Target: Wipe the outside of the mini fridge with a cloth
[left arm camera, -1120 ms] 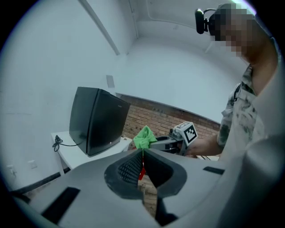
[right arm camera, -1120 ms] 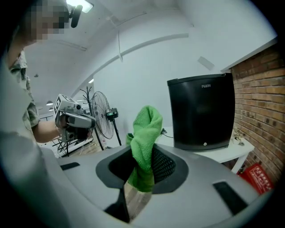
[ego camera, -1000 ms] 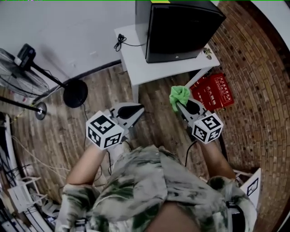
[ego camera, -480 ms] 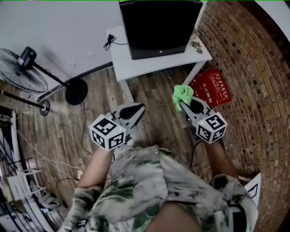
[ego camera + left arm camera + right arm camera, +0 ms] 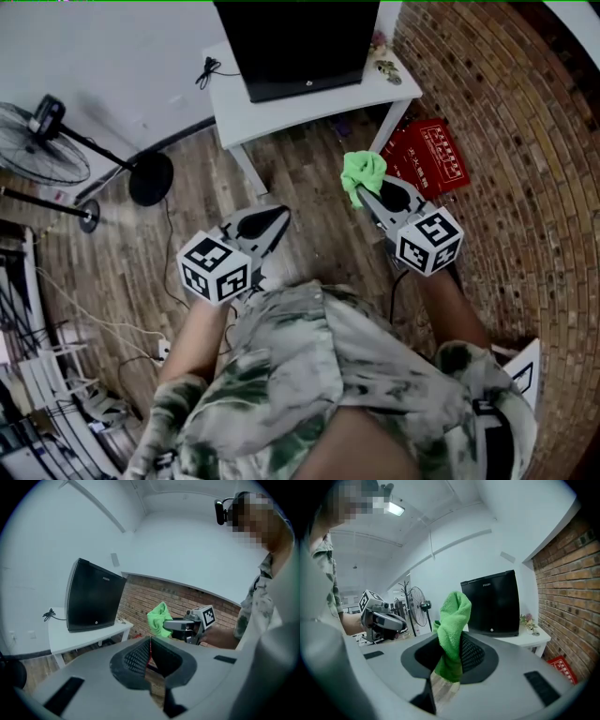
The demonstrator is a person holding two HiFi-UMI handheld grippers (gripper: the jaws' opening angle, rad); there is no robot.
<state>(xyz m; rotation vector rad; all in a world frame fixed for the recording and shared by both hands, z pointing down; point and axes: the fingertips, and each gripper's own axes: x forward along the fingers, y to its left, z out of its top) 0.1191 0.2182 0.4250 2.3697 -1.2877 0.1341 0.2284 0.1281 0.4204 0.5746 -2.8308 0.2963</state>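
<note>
The black mini fridge (image 5: 295, 42) stands on a white low table (image 5: 309, 101) at the top of the head view, and shows again as the mini fridge (image 5: 91, 602) and the mini fridge (image 5: 494, 604) in the two gripper views. My right gripper (image 5: 361, 192) is shut on a bright green cloth (image 5: 362, 173), well short of the table; the cloth (image 5: 452, 634) sticks up between its jaws. To its left my left gripper (image 5: 277, 223) is held level with it, shut with nothing in it, jaws together in the left gripper view (image 5: 150, 651).
A standing fan (image 5: 56, 155) with a round base (image 5: 150, 178) is on the wooden floor at left. A red box (image 5: 427, 159) lies by the curved brick wall (image 5: 525, 187) at right. A black cable (image 5: 208, 70) rests on the table's left end.
The fridge and table have slid left and up in the head view as the view shifted. Both grippers keep their pose, the cloth still held in the right one.
</note>
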